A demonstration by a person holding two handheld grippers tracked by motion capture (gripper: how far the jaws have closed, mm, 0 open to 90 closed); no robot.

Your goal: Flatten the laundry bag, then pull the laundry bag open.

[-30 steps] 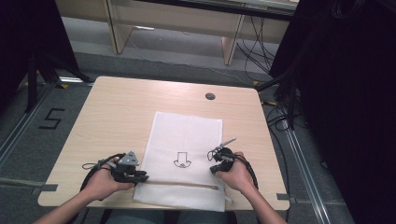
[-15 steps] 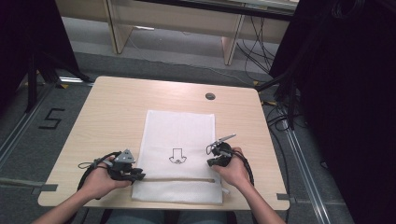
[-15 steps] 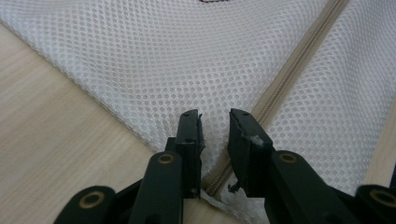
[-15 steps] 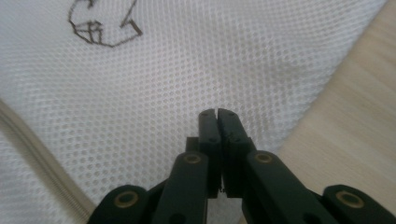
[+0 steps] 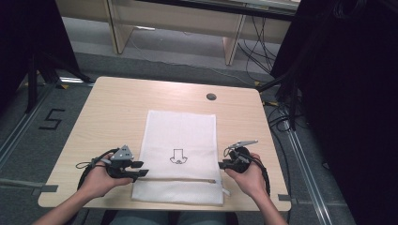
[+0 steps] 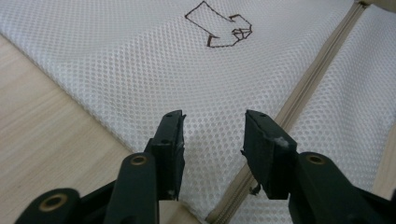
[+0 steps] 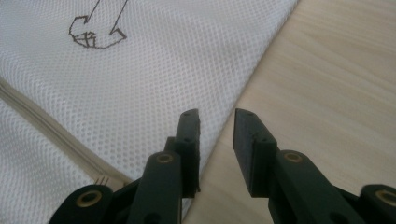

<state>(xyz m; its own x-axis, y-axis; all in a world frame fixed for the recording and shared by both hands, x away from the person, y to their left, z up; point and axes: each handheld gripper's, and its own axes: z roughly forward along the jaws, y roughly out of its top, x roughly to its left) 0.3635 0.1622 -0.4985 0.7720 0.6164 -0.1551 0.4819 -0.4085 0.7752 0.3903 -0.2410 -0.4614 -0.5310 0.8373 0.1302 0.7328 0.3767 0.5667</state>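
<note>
Pale wooden table [image 5: 117, 112] carries the white mesh bag [image 5: 183, 136] lengthwise away from me; my left gripper [image 5: 133, 169] and right gripper [image 5: 225, 164], jaws just opened and empty, flank its zipper [image 5: 180, 180] ends.

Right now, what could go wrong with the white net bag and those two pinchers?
The mesh bag reaches the table's near edge, so a tug toward the person might slide it off. The left gripper, jaws just opened and apart, hangs over the zipper; closing there could snag the mesh. The right gripper, also just opened, sits at the bag's side edge and may pinch nothing.
</note>
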